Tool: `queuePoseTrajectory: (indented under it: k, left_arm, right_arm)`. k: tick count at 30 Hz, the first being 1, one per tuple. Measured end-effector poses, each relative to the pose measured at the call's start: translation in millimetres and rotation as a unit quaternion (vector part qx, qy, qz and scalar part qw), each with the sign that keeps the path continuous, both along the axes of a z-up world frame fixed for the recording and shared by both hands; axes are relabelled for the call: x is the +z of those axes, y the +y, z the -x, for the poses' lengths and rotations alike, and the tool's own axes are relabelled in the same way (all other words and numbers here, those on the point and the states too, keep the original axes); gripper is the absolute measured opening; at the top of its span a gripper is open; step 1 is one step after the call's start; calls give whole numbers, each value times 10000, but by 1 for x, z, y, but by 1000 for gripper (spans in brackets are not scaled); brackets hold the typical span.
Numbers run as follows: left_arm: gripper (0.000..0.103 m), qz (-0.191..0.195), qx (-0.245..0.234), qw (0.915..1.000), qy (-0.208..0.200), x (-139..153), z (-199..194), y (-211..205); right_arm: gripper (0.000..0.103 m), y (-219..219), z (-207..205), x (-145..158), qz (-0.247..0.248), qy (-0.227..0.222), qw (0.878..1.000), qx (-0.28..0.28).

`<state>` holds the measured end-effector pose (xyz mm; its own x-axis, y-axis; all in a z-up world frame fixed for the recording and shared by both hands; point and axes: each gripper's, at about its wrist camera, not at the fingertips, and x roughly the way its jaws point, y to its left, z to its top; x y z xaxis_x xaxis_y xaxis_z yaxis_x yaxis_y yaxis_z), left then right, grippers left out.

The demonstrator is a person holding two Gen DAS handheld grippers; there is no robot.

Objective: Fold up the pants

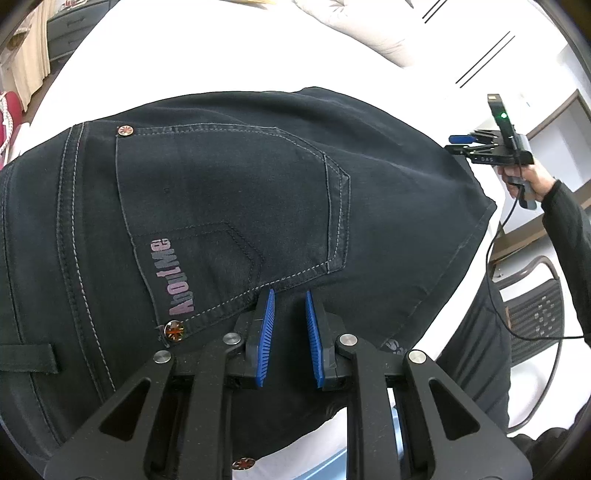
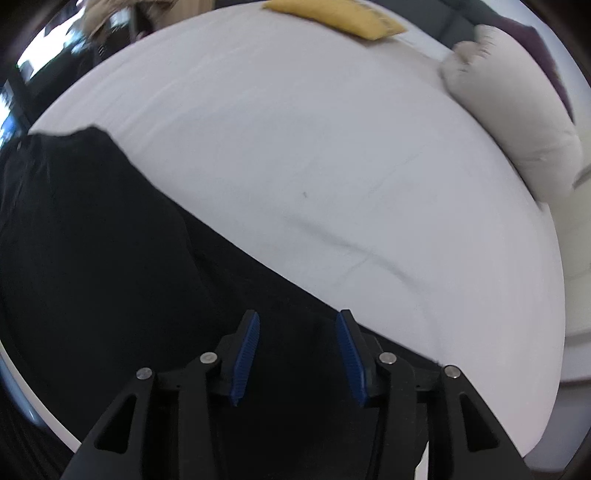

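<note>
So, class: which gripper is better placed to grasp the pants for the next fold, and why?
Probably the left gripper: its open fingers sit right at the pocket on the pants. The right gripper, also open, hangs at the pants' far edge.

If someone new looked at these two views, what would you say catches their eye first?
Most striking is the pair of dark pants spread across the white bed, with pale pocket stitching and an "AboutMe" print beside the back pocket in the left wrist view. Next come the blue-padded fingers of the left gripper, parted over the fabric, and the right gripper, likewise open above a blurred dark edge. A yellow cushion sits at the bed's far end.
</note>
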<state>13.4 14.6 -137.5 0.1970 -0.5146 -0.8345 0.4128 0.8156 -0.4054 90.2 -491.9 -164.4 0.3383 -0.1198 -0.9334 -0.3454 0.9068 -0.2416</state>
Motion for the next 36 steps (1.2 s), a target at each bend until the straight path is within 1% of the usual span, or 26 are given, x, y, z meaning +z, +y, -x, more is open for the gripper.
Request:
queuePoseTrajectory:
  k: [3,5,8,10,11,12,13,14,15,17,20,22,23,25,27,28,30,31,32,33,34,35,36]
  left_arm:
    - [17,18,-39,10000,25,0,-4,3]
    - [17,36,-48,10000,40,0,-7,4]
    - [17,74,-50,9999,65,0,-10,6]
    - [17,91,-52,9999,80,0,-13,8]
    - [17,95,-54,9999,83,0,-14,9]
    - [17,99,-54,9999,86,0,-14,9]
    - [17,100,-54,9999,85,0,-14,10]
    - [17,99,-54,9999,82,0,-14,10]
    - [17,96,-50,9999,83,0,-15,10]
    - [17,76,-52,9999,84,1,-14,9]
    - [17,9,-44,10000,80,2,-14,6]
    - [17,-30,-9,10000,84,3,-12,3]
    - [17,-33,9,10000,79,4,-12,2]
    - [17,-21,61,10000,57,4,-10,1]
    - [17,1,88,10000,31,4,-8,1]
    - [17,11,89,10000,22,4,-7,1]
    - [17,30,83,10000,10,4,-5,2]
    - [17,33,76,10000,4,4,-5,3]
    - [17,29,74,10000,1,3,-4,3]
    - [17,20,73,10000,-9,4,-3,3]
    - [17,4,82,10000,-32,3,-1,3]
    - [17,-5,99,9999,-49,3,0,3]
    - [17,-15,112,9999,-68,3,2,2]
  right_arm:
    - [52,8,-8,-7,96,176,9989,423]
    - [52,21,-12,-17,166,342,9968,702]
    - [52,26,-18,-32,441,497,9942,847]
    - [52,23,-24,-37,342,483,9953,763]
    - [48,21,-28,-34,287,496,9960,693]
    - [35,19,-31,-35,174,520,9967,594]
    - [27,18,-34,-34,49,555,9969,562]
    - [14,21,-29,-39,5,531,9969,584]
    - [7,24,-26,-40,85,467,9969,620]
    - [4,27,-21,-41,267,296,9973,624]
    - [2,18,-18,-36,133,-88,9996,214]
    - [2,4,-18,-29,-102,-347,9992,-145]
    - [1,-2,-20,-28,-229,-394,9986,-276]
    - [1,-11,-17,-29,-229,-535,9973,-455]
    - [1,-22,-17,-33,-405,-623,9942,-774]
    - [1,-30,-17,-35,-483,-740,9908,-1021]
    - [0,-52,-20,-41,-215,-977,9802,-1708]
    - [0,-71,-19,-41,-278,-1089,9702,-2147]
    - [0,-83,-17,-39,-338,-1178,9624,-2422]
    - [0,-101,-10,-32,-335,-1293,9487,-2865]
    - [0,-114,-2,-20,-378,-1463,9368,-3155]
    - [1,-124,12,-3,-516,-1745,9249,-3338]
    - [6,-128,22,10,-647,-1899,9199,-3370]
